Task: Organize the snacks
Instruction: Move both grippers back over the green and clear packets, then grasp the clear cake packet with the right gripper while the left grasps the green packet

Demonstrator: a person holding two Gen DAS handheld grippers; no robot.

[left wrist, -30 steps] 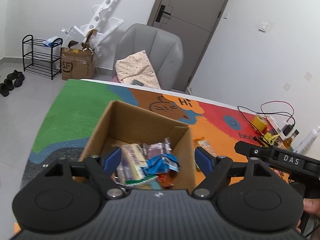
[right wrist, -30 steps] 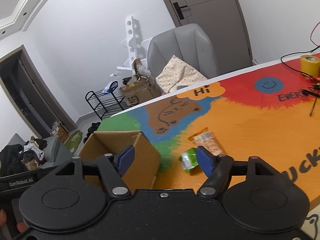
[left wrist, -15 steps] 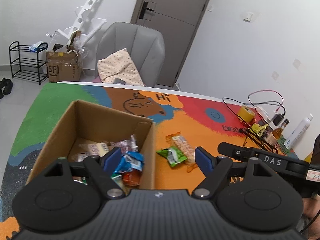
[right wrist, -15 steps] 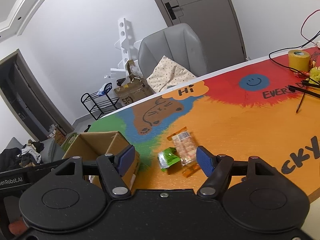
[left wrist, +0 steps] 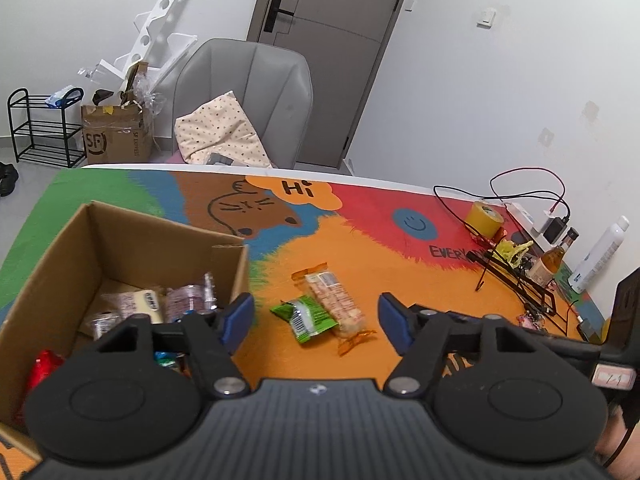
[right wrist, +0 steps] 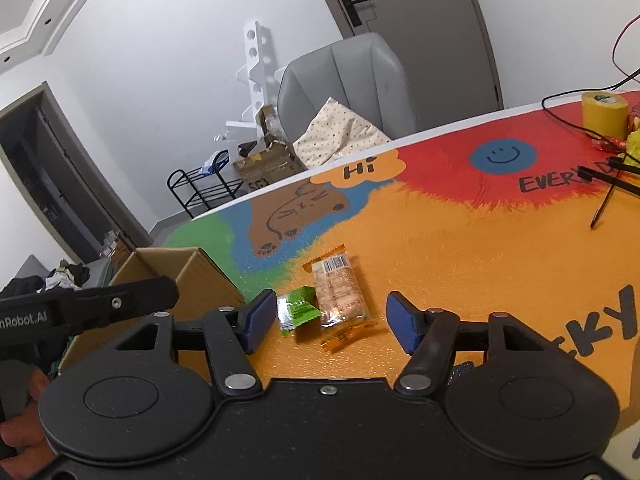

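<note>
Two crinkly flat packets remain on the orange desk (left wrist: 400,280), just right of the cardboard box (left wrist: 120,236): a green foil sachet (left wrist: 306,318) touching a clear-wrapped biscuit bar (left wrist: 334,302). The left gripper (left wrist: 312,316) and right gripper (right wrist: 332,316), jaws apart and just narrowing, empty, frame them. Next, probably, a low pinch on one packet.

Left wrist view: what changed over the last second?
The left hand-held gripper swung from over the cardboard box to the two loose snacks, the green packet and the orange-ended bar; its jaws have just been closing, nothing gripped. The right hand-held gripper closed in on the same pair, empty. Box, snacks and table did not move.
</note>
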